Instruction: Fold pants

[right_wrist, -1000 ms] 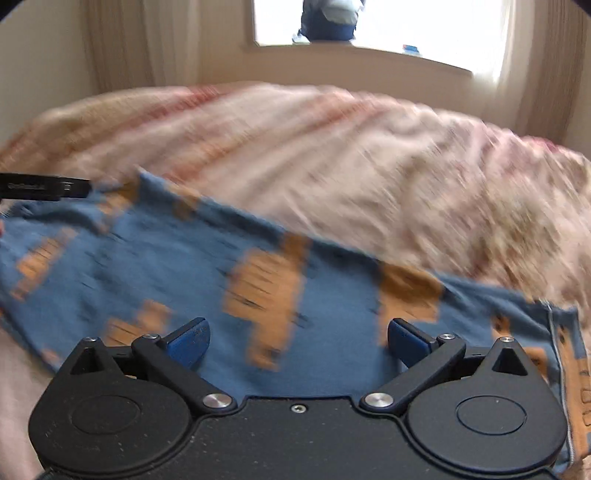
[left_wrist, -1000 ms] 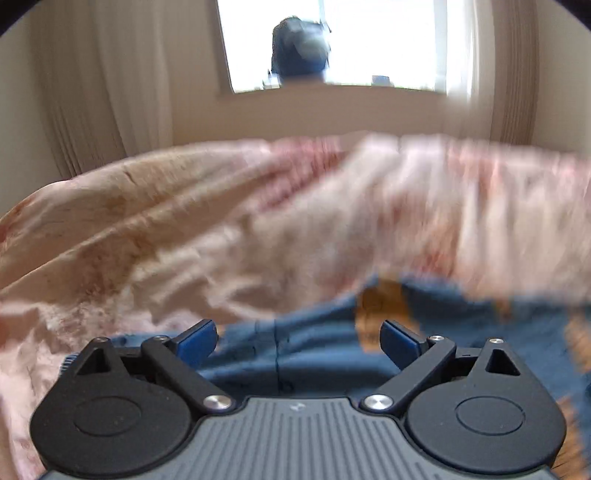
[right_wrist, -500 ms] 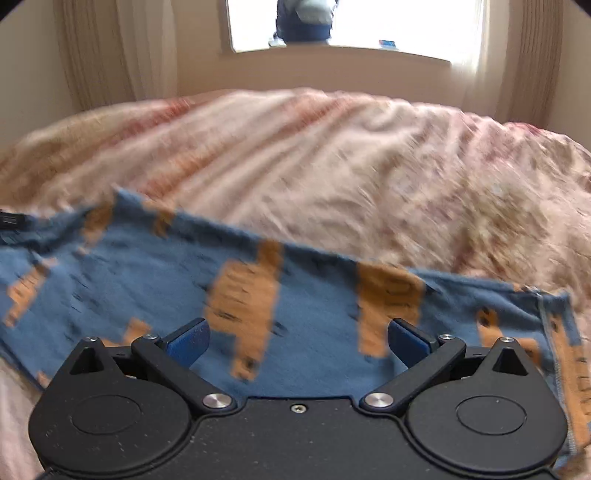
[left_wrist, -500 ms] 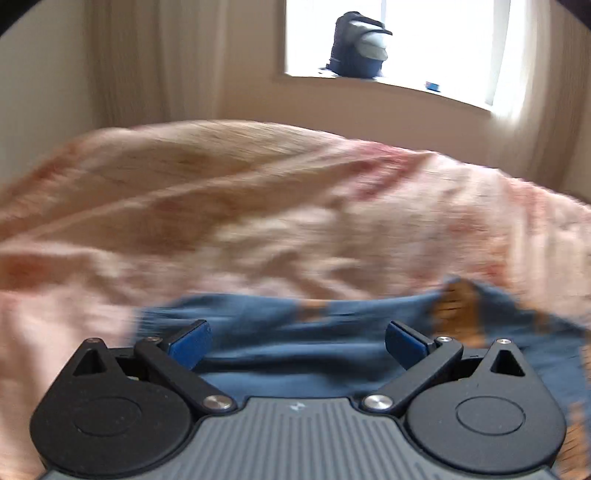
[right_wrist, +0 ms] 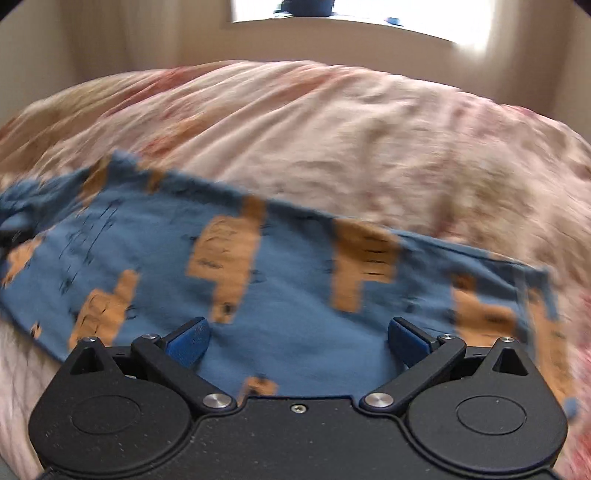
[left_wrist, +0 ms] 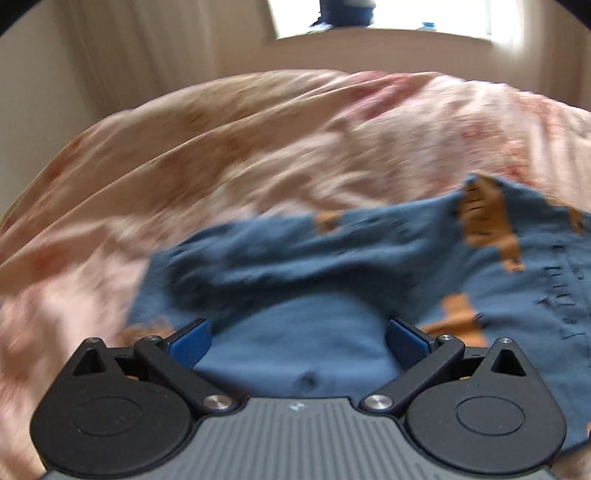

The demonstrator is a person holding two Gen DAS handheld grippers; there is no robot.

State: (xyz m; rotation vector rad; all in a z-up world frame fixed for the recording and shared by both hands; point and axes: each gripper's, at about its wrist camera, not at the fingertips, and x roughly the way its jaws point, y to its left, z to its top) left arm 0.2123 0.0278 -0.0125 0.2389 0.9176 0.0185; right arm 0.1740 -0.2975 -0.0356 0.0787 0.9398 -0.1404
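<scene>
Blue pants with orange block shapes (left_wrist: pixel 332 280) lie spread on a bed, rumpled at their left end in the left wrist view. My left gripper (left_wrist: pixel 297 345) hovers just over that bunched end, open, blue pads wide apart with only cloth below them. In the right wrist view the pants (right_wrist: pixel 280 266) stretch flat from left to right, with a hem at the far right. My right gripper (right_wrist: pixel 297 343) is open above their near edge, holding nothing.
A pink and beige floral bedspread (right_wrist: pixel 332 122) covers the whole bed and rises behind the pants. Beyond it stand curtains (left_wrist: pixel 122 55), a pale wall and a bright window sill (left_wrist: pixel 369 33) with a dark blue bag on it.
Both grippers have tipped downward and closer to the pants, still open. The left view has swung so more of the bunched blue cloth shows.
</scene>
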